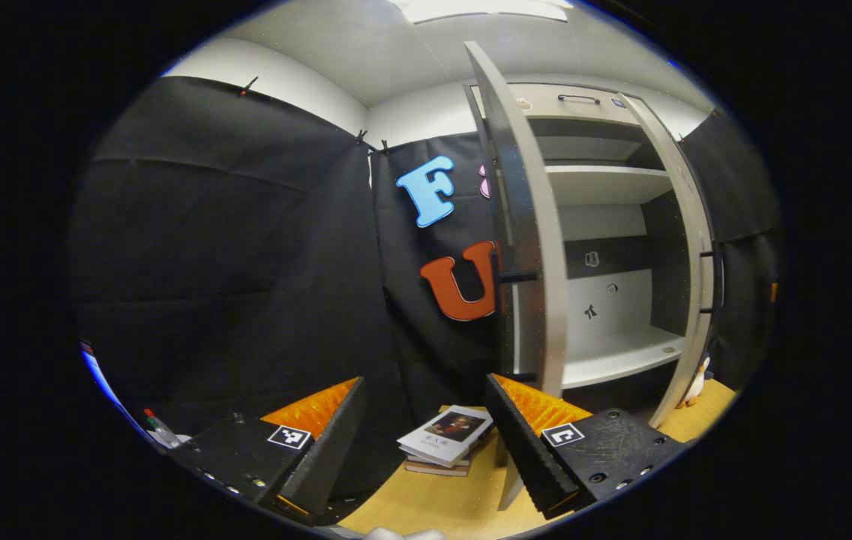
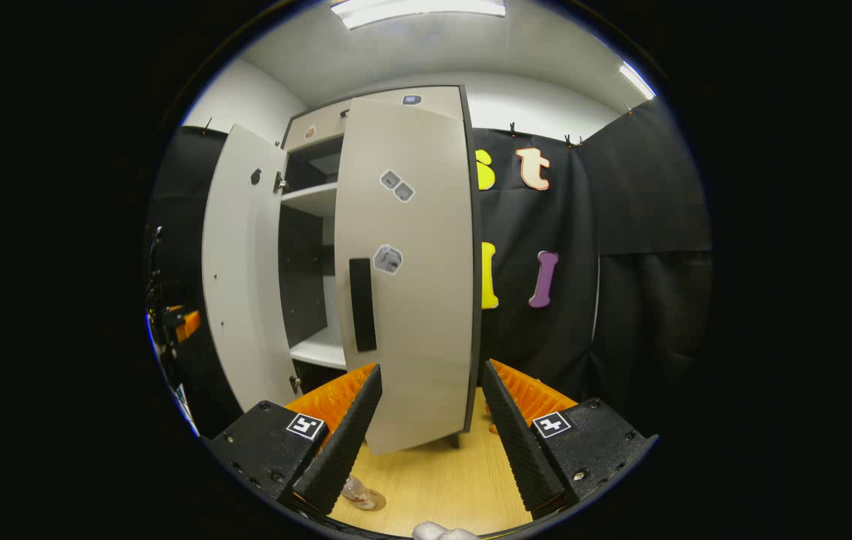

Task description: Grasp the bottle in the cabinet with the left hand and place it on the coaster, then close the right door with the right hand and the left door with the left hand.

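In the right gripper view the cabinet's right door (image 2: 411, 270), with its black handle (image 2: 362, 304), stands swung most of the way across the opening. The left door (image 2: 246, 277) stands wide open. My right gripper (image 2: 431, 367) is open just in front of the right door's lower part, gripping nothing. A clear bottle (image 2: 355, 490) stands on a round coaster (image 2: 375, 501) low on the table, half hidden by my finger. In the left gripper view my left gripper (image 1: 424, 382) is open and empty, beside the left door's edge (image 1: 527, 247).
A stack of books (image 1: 447, 439) lies on the wooden table (image 1: 463, 502) ahead of the left gripper. White shelves (image 1: 617, 356) show inside the cabinet. A small penguin toy (image 1: 696, 382) stands by the right door (image 1: 688, 262). The other gripper's orange part (image 2: 184, 324) shows beyond the left door.
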`<state>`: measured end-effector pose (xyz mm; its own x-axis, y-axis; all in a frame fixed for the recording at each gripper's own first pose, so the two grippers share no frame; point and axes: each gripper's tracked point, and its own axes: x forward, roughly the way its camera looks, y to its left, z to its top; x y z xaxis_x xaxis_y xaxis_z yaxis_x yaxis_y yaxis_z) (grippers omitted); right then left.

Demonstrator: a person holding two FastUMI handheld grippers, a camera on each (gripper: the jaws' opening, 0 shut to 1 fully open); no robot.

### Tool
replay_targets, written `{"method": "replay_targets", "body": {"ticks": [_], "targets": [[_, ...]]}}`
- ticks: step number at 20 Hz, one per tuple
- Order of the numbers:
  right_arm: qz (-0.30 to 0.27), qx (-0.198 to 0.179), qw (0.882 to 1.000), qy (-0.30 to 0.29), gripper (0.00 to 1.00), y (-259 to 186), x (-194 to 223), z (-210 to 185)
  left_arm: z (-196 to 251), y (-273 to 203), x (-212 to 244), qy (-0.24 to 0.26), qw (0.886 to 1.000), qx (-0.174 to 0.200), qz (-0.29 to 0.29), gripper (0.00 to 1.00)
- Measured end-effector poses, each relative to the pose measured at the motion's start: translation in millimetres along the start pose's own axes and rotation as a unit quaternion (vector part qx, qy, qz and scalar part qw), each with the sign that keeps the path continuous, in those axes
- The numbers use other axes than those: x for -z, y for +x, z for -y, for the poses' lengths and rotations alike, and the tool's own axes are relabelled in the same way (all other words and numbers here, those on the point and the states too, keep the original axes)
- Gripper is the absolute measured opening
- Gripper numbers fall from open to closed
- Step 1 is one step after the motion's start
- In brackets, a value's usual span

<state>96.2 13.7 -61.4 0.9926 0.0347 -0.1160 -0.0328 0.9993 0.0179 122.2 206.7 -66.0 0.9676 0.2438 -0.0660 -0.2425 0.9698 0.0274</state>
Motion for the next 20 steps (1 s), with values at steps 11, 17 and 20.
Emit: {"method": "replay_targets", "body": {"ticks": [11, 17, 20], "targets": [[-0.026, 0.034, 0.999, 0.007, 0.83, -24.2, 17.2, 5.3, 10.3, 56.0, 0.1, -0.003, 0.999, 0.034, 0.004, 0.91], [-0.021, 0.010, 1.000, 0.006, 0.83, -15.3, 11.8, 8.8, 21.1, 50.0, -0.5, -0.007, 0.999, 0.039, -0.007, 0.80], [-0.018, -0.001, 1.000, 0.004, 0.83, -9.7, 10.3, 17.2, 41.9, 42.4, -3.6, 0.002, 0.999, 0.044, -0.009, 0.80]]}}
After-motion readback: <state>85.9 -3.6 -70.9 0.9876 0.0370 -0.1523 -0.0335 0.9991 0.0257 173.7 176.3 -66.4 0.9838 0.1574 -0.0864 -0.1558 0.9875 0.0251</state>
